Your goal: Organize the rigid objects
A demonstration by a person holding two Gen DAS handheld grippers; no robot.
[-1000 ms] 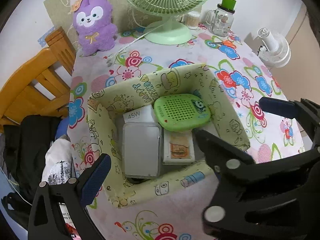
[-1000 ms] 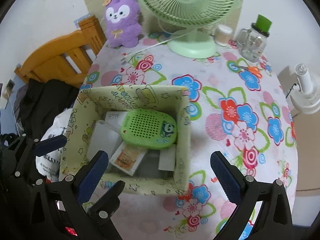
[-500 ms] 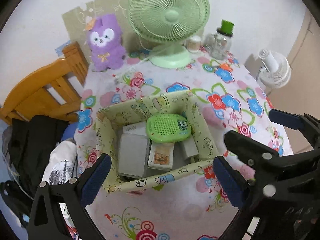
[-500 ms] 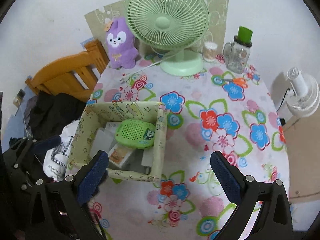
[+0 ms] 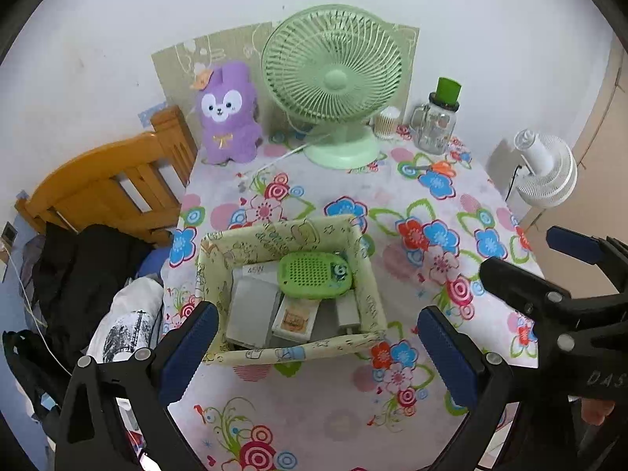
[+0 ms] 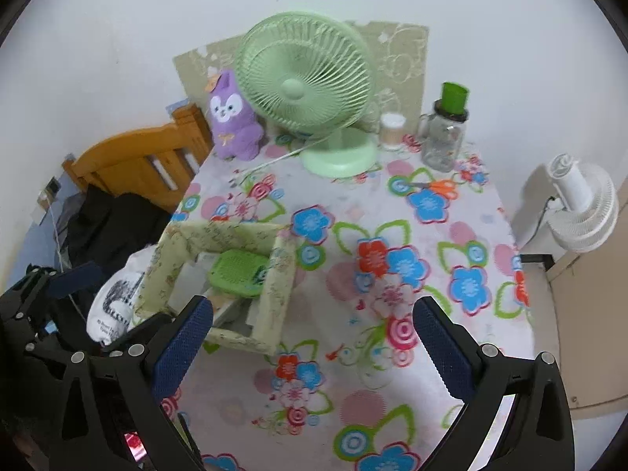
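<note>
A pale yellow-green fabric box (image 5: 290,231) (image 6: 274,298) stands on the flowered table near its left edge. Inside lie a green perforated oval device (image 5: 314,274) (image 6: 237,272), a white box marked 45W (image 5: 253,300), a small white pack with an orange label (image 5: 294,318) and a grey block (image 5: 347,310). My left gripper (image 5: 318,347) hovers open and empty above the table in front of the box. My right gripper (image 6: 310,337) is open and empty too, to the right of the box; its black frame (image 5: 549,306) shows in the left wrist view.
At the table's back stand a green desk fan (image 5: 333,90), a purple plush (image 5: 227,114), a glass jar with a green lid (image 5: 437,121), a swab pot (image 6: 392,131) and orange scissors (image 6: 439,186). A wooden chair (image 5: 102,192) with dark clothes is left; a white fan (image 6: 581,204) is right.
Both grippers have pulled up and back from the box, so it looks smaller and more of the table and back wall shows. The box's contents have not moved.
</note>
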